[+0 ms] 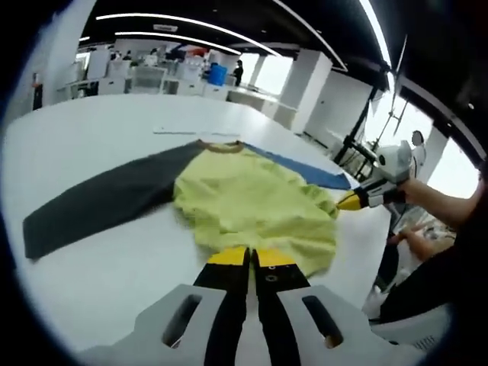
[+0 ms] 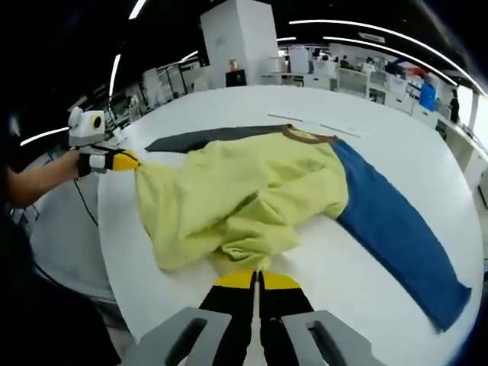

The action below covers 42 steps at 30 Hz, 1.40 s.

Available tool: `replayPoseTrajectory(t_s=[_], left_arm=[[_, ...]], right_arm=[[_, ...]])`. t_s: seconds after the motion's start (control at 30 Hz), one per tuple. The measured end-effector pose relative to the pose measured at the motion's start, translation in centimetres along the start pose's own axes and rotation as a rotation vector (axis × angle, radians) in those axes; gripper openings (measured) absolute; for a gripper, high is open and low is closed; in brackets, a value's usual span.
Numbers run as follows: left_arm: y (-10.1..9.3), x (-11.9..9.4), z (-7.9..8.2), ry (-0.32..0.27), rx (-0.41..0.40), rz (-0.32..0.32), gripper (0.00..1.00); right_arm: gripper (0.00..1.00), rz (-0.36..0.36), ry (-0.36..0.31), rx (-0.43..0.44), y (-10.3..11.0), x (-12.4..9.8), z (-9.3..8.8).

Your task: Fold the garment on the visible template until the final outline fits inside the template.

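A yellow-green sweatshirt (image 1: 255, 206) with one charcoal sleeve (image 1: 99, 202) and one blue sleeve (image 2: 396, 229) lies rumpled at the centre of the white table (image 1: 91, 130). The left gripper (image 1: 250, 259), at frame bottom, has its jaws together, seemingly pinching the hem. The right gripper (image 2: 257, 280) likewise looks clamped on the bunched fabric.

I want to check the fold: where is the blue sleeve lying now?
In the right gripper view, the blue sleeve lies flat on the white table, stretching right from the yellow garment body. The dark grey sleeve lies on the opposite side.
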<state>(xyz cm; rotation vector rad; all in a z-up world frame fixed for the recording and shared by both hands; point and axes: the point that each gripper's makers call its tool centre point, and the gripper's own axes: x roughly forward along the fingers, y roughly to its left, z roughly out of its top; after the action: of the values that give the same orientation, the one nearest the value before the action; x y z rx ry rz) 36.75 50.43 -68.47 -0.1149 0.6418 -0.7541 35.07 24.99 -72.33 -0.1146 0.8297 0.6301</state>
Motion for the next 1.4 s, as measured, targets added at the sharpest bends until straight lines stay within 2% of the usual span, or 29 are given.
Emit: replayPoseTrajectory(t_s=[0.17,0.23,0.37,0.53,0.73,0.97,1.1,1.23,1.4], left_arm=[[-0.1,-0.8,-0.6,0.031,0.018,0.023,0.0],[0.1,-1.2,-0.8,0.028,0.016,0.028,0.0],[0.9,-1.8,-1.7,0.052,-0.03,0.069,0.0],[1.5,-2.4,-2.8,0.072,-0.072,0.1,0.0],[1.7,-3.2,-3.6,0.098,-0.078,0.107,0.0],[2.0,-3.9,-4.2,0.125,-0.1,0.114,0.0],[2.0,-4.1,-4.7,0.141,-0.121,0.114,0.0],[2.0,-4.0,-5.6,0.161,-0.141,0.122,0.0],[2.0,-4.0,-6.4,0.175,-0.164,0.123,0.0]], right_arm=[[0.0,-0.017,-0.009,0.031,0.0,-1.1,-0.8],[0.0,-0.011,-0.004,0.016,0.4,-1.4,-1.1],[0.0,-0.029,0.019,-0.007,0.5,-2.3,-2.2],[0.0,-0.036,0.014,0.042,0.6,-3.2,-3.1],[0.0,-0.059,-0.014,0.078,1.4,-4.5,-3.3],[0.0,-0.11,-0.074,0.135,1.6,-7.4,-2.5],[0.0,-0.114,-0.087,0.168,1.9,-8.1,-2.5],[0.0,-0.128,-0.019,0.146,2.3,-7.6,-4.3],[0.0,-0.108,0.018,0.182,3.0,-6.8,-5.8]])
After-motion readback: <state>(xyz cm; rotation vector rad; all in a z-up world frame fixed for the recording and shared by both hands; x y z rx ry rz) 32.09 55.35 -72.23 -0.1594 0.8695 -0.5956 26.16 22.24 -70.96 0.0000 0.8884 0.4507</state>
